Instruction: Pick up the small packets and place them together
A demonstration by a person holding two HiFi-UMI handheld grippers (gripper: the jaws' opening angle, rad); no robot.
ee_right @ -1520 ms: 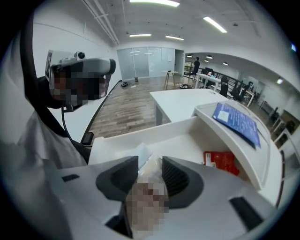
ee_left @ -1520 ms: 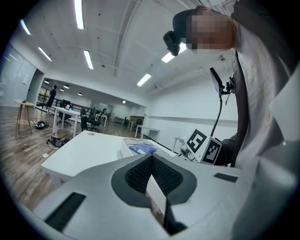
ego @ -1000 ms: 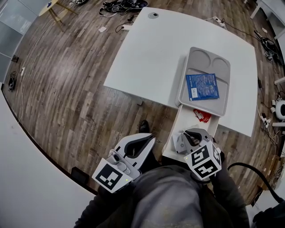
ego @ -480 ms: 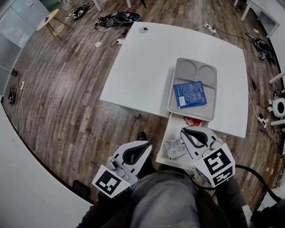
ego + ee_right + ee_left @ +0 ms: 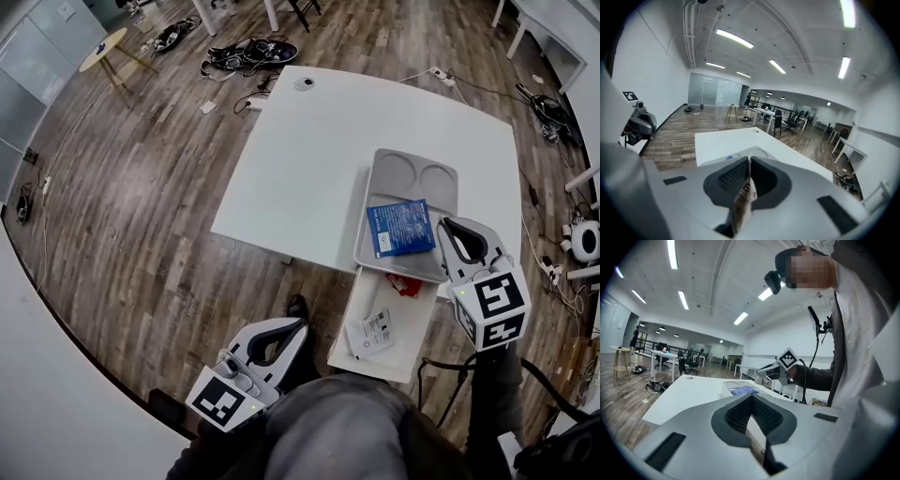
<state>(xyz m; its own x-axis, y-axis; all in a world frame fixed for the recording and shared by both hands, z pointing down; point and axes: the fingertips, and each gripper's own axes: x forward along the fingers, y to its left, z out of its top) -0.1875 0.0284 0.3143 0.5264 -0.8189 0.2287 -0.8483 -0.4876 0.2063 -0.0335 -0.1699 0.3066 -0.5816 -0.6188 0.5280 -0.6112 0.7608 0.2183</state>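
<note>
Inspector: Progress, head view?

Surveyor: Right gripper [image 5: 448, 225] is raised at the lower right, just beside the grey tray [image 5: 398, 178] on the white table [image 5: 300, 159]. One blue packet [image 5: 401, 228] lies in the tray. A red packet [image 5: 404, 284] and a white packet [image 5: 370, 333] lie apart on the low shelf [image 5: 419, 330] below it. Left gripper [image 5: 298, 326] hangs at bottom centre, off the work.

Inspector: Left gripper view?

Surveyor: Jaws together, nothing between them.

Inspector: Right gripper view?

Surveyor: Jaws closed on a small packet [image 5: 743, 199], thin with red print, centre frame.

Inspector: Judgement?

Surveyor: Early stage. One packet appears placed, one is in transit, two are outstanding. The tray is presumably the collection point.
</note>
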